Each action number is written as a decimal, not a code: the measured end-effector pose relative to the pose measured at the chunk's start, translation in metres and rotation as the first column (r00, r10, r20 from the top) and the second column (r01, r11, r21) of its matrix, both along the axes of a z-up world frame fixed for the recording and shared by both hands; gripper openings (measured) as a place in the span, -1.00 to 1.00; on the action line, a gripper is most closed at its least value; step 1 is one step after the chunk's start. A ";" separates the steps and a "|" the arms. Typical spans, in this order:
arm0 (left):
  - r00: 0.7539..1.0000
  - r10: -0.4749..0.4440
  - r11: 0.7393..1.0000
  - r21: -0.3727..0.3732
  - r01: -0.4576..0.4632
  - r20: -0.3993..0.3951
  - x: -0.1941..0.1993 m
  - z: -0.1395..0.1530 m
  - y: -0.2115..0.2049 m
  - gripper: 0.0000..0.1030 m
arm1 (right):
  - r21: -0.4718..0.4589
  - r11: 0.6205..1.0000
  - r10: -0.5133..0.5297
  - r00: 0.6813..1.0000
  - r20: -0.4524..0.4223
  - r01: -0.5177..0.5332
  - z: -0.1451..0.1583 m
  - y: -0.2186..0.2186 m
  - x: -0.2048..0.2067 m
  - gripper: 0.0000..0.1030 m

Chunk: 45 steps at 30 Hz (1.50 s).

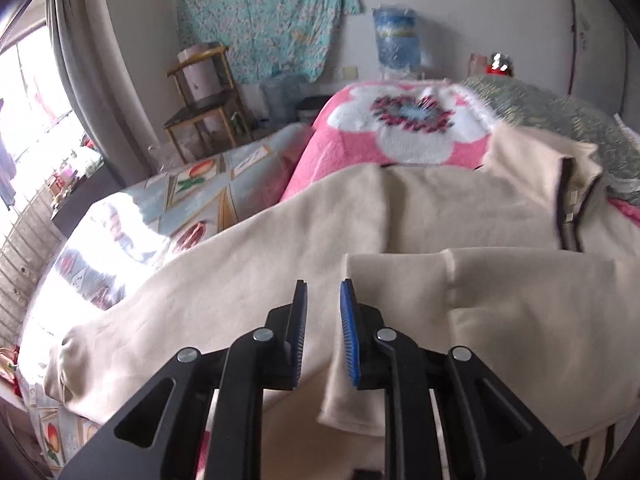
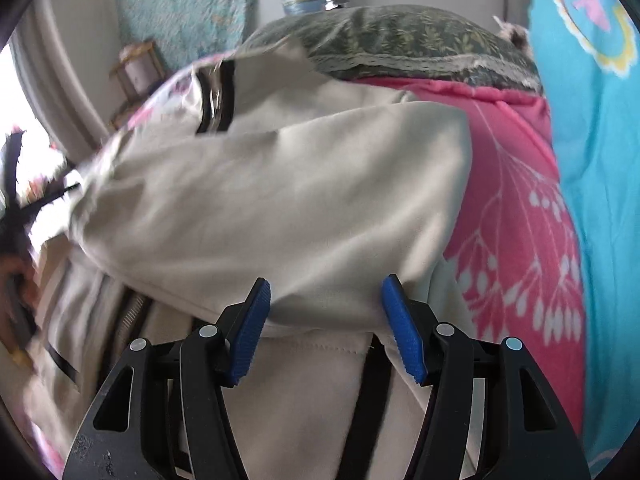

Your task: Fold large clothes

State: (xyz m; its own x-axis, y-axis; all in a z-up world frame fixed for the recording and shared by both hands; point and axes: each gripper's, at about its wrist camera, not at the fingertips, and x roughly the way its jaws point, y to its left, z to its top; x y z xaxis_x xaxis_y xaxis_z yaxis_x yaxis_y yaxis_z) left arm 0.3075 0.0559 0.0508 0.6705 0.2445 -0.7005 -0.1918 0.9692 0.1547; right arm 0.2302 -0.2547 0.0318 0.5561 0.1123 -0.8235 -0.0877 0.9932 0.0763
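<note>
Two open jaws over cream jacket (image 1: 280,216)

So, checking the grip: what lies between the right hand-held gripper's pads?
A fold of the cream jacket, right wrist view; the pads aren't pressing it.

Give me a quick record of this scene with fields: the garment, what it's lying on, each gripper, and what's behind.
garment: cream jacket with a dark-edged zipper, spread out, one part folded over
surface: bed with pink floral blanket
left gripper: jaws narrowly apart over the fabric, nothing between them
right gripper: jaws wide, above a folded sleeve edge, not clamped
background: green patterned pillow, wooden stool, blue water jug
</note>
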 end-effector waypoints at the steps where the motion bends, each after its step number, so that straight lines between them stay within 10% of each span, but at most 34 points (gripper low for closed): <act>1: 1.000 -0.023 0.999 -0.024 0.024 0.019 -0.002 0.003 -0.004 -0.68 | -0.028 1.000 0.008 1.000 0.001 -0.008 -0.002 0.003 0.000 0.04; 5: 0.979 -0.194 0.952 -0.226 0.205 0.070 -0.019 0.017 -0.037 -0.68 | -0.006 1.000 0.006 1.000 0.011 -0.006 -0.008 0.000 -0.005 0.03; 9: 0.921 -0.389 0.837 -0.416 0.355 0.002 -0.015 -0.001 -0.073 -0.72 | 0.144 0.989 -0.028 1.000 0.003 0.028 -0.009 -0.023 -0.007 0.03; 13: 0.935 -0.340 0.824 -0.513 0.243 -0.104 0.001 -0.042 -0.061 -1.00 | 0.250 0.967 -0.041 0.999 -0.001 0.040 -0.006 -0.041 -0.015 0.03; 16: 0.960 -0.264 0.746 -0.650 0.144 -0.090 0.005 -0.058 -0.024 -0.99 | 0.373 0.924 -0.077 0.997 -0.024 0.080 -0.004 -0.068 -0.022 -0.03; 21: 0.976 -0.203 0.795 -0.595 0.118 -0.078 0.004 -0.057 -0.001 -0.95 | 0.326 0.925 -0.185 0.981 -0.060 0.195 -0.011 -0.103 -0.037 -0.83; 27: 0.978 -0.195 0.901 -0.407 0.149 -0.073 -0.004 -0.050 -0.029 -0.95 | 0.252 0.960 -0.139 0.989 0.054 0.121 0.016 -0.076 -0.043 -0.82; 34: 0.977 -0.206 0.889 -0.429 0.161 -0.059 -0.008 -0.051 -0.024 -0.95 | 0.366 0.925 0.076 0.995 0.071 -0.097 0.022 -0.012 -0.014 -0.67; 38: 0.972 -0.224 0.892 -0.415 0.177 -0.066 -0.010 -0.050 -0.030 -0.95 | 0.322 0.946 0.047 0.998 -0.032 -0.035 -0.014 -0.004 -0.001 -0.66; 45: 0.944 -0.322 0.891 -0.360 0.277 -0.070 -0.035 -0.047 -0.040 -0.95 | 0.529 0.839 -0.109 0.992 -0.069 0.129 -0.036 -0.067 -0.008 -1.00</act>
State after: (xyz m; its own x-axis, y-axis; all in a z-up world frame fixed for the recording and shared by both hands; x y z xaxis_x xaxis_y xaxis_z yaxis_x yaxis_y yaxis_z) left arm 0.2727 0.0160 0.0041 0.5760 -0.2228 -0.7865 0.1154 0.9747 -0.1915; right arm 0.2226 -0.3214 -0.0041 0.5659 0.4728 -0.6755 0.0409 0.8022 0.5957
